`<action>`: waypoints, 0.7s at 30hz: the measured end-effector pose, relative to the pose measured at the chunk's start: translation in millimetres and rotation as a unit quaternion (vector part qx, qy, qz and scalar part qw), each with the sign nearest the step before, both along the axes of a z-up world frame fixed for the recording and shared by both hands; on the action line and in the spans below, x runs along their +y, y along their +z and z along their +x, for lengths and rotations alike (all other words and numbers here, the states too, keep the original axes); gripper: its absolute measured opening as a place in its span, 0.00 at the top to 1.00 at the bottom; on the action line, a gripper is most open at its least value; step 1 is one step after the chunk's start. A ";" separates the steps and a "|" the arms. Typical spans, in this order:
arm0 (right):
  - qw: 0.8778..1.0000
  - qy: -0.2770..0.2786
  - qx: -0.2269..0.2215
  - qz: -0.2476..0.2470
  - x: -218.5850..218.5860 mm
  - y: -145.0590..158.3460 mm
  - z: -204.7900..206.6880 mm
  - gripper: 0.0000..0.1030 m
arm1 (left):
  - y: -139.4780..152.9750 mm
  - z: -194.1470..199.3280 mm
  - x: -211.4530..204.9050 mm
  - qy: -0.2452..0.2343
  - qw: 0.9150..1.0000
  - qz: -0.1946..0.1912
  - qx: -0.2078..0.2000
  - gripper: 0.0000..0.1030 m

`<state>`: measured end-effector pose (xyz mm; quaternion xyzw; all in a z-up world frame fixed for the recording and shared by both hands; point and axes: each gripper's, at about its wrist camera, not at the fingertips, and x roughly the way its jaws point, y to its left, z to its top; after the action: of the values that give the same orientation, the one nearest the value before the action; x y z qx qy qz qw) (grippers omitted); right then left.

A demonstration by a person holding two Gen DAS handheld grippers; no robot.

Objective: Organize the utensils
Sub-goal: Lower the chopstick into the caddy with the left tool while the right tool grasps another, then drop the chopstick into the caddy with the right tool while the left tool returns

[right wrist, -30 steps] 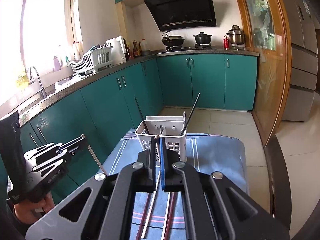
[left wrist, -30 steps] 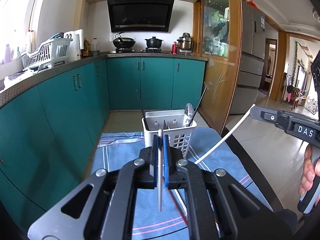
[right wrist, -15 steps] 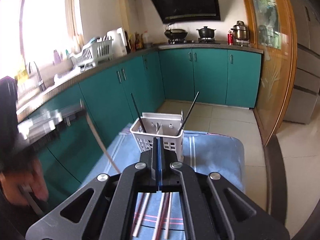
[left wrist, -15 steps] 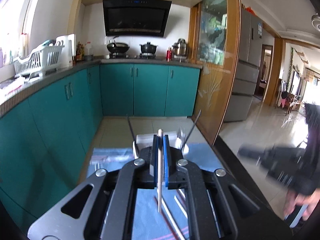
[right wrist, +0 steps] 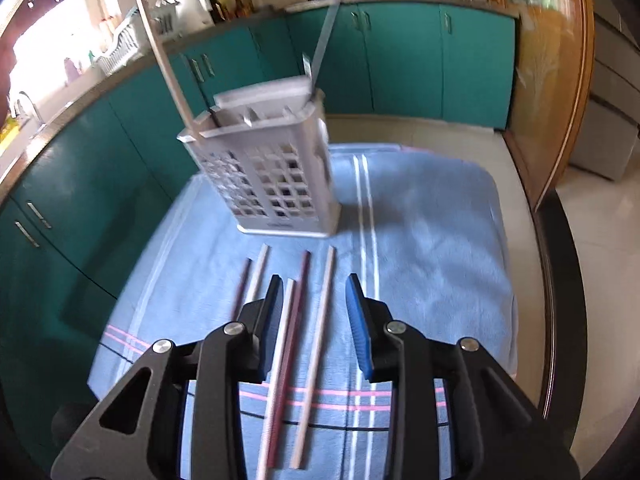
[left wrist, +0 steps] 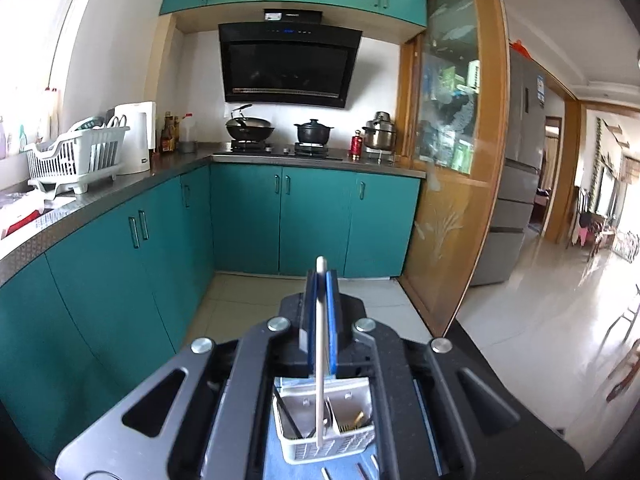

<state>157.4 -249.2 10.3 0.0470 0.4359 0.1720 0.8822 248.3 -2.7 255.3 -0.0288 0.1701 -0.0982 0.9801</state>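
Note:
My left gripper (left wrist: 321,276) is shut on a white chopstick (left wrist: 320,380), held upright. Its lower end hangs over the white slotted utensil caddy (left wrist: 328,448), seen from above with dark chopsticks and metal cutlery inside. In the right wrist view that same white chopstick (right wrist: 160,40) slants down to the left corner of the caddy (right wrist: 272,176). My right gripper (right wrist: 313,284) hovers low over several loose chopsticks on the cloth, its jaws opening. A white chopstick (right wrist: 280,340), a dark red one (right wrist: 294,332) and a pale wooden one (right wrist: 320,320) lie between the pads, unpressed.
A blue striped cloth (right wrist: 432,220) covers the table, whose black edge (right wrist: 560,280) curves on the right. Two more chopsticks (right wrist: 248,280) lie left of my right gripper. Teal cabinets (left wrist: 120,260) run along the left and the far wall, and a dish rack (left wrist: 76,156) stands on the counter.
My left gripper rose and moved over the caddy with the white chopstick still in it. My right gripper dropped toward the chopsticks on the cloth and its jaws parted.

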 end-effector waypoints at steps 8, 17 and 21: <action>0.998 0.001 0.053 -0.040 14.6 -52.5 46.1 0.69 | 9.8 11.4 11.0 0.011 1.000 -0.014 -0.008 0.96; 0.991 0.004 0.076 -0.110 62.6 -99.4 91.8 0.68 | -28.8 31.9 21.8 0.021 0.999 -0.021 0.021 0.96; 0.989 0.015 0.078 -0.127 74.0 -103.1 99.0 0.86 | -66.5 36.6 21.0 0.021 0.999 -0.004 0.050 0.96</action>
<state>256.4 -175.2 -92.8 -0.0591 0.5222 0.1244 0.8416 285.0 18.3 188.8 -0.0408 0.2177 -0.0768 0.9721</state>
